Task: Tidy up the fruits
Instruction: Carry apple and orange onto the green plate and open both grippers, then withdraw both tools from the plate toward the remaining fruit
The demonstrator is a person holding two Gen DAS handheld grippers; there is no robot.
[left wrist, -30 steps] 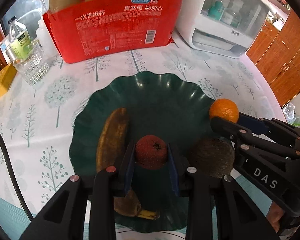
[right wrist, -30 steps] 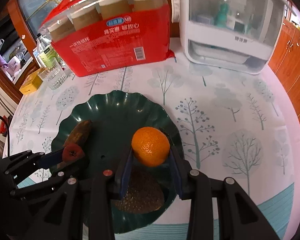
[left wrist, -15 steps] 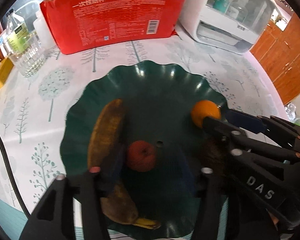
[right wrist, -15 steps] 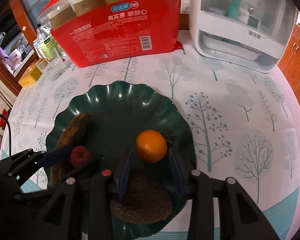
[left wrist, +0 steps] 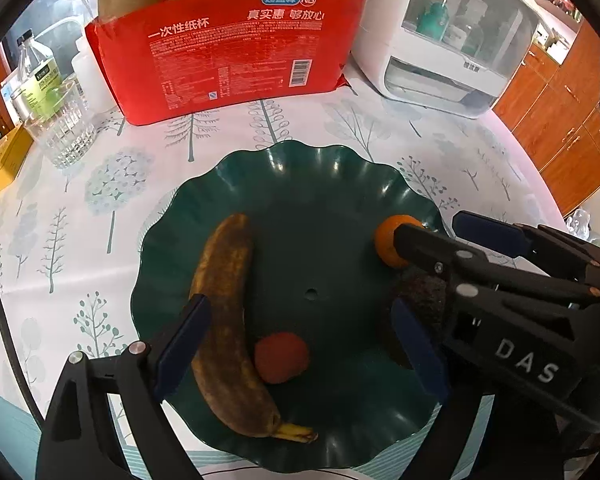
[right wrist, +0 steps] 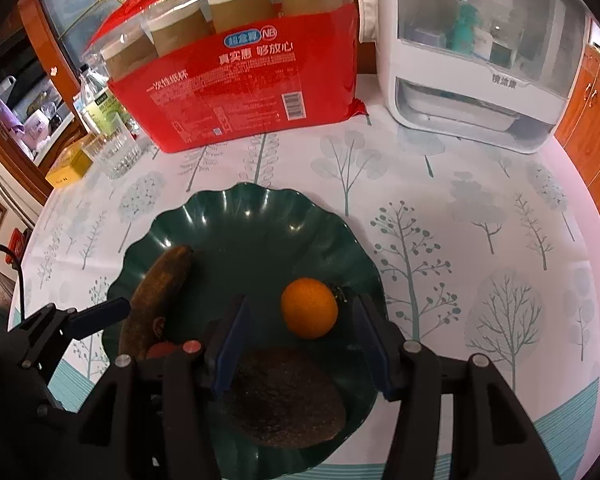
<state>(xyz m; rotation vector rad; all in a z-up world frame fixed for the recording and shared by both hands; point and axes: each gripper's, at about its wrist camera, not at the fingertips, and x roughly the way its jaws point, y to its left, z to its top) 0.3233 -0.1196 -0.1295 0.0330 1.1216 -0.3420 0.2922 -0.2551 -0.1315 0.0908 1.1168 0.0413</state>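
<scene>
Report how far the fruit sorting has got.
Done: banana, red fruit, orange and brown fruit all lie on the green plate. In hand: nothing; left gripper and right gripper are opening. Left: pulling both grippers clear.

plate [left wrist: 340,184] dark green | orange [right wrist: 309,307] orange | tablecloth [right wrist: 460,208] tree-printed

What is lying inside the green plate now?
In the green plate lie a brown banana, a red fruit, an orange and a dark rough fruit. The gripper fingers cover part of the plate's near side.
</scene>
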